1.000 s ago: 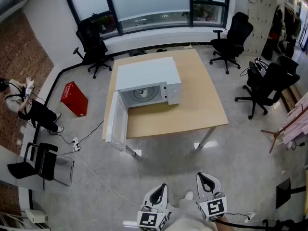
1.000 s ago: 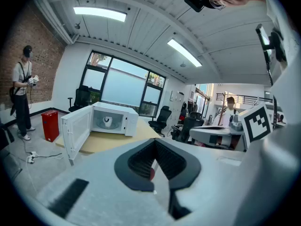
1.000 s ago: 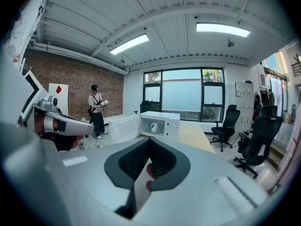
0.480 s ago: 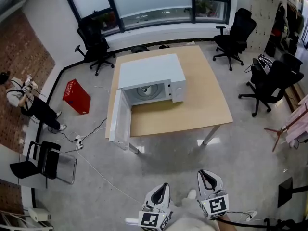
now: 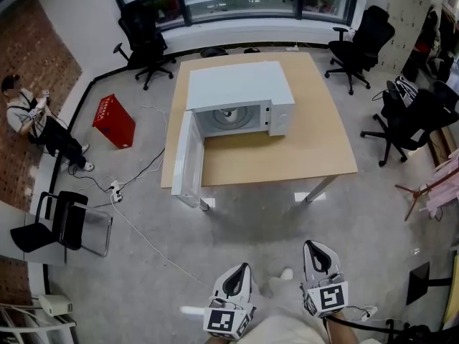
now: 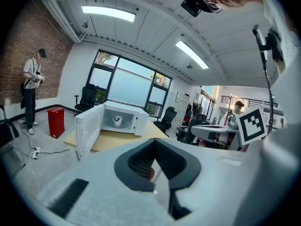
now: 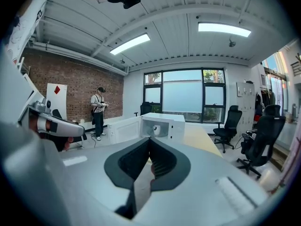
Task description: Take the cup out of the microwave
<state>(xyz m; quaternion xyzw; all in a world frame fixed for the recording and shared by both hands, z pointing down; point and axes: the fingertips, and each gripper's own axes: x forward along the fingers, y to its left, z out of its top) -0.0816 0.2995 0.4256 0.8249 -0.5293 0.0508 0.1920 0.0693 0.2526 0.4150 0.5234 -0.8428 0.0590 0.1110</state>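
Hung well back from open microwave (image 5: 240, 84) and cup (image 5: 226, 113), left hand-held gripper (image 5: 239, 272) and right hand-held gripper (image 5: 315, 249) clenched empty, probably needed walking closer next.

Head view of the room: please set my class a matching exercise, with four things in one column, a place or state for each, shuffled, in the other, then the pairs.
1 cup
2 microwave door
3 red box
4 left gripper

A on the floor
B swung open
C shut, empty
D inside the microwave

Pairs: 1-D, 2-B, 3-A, 4-C
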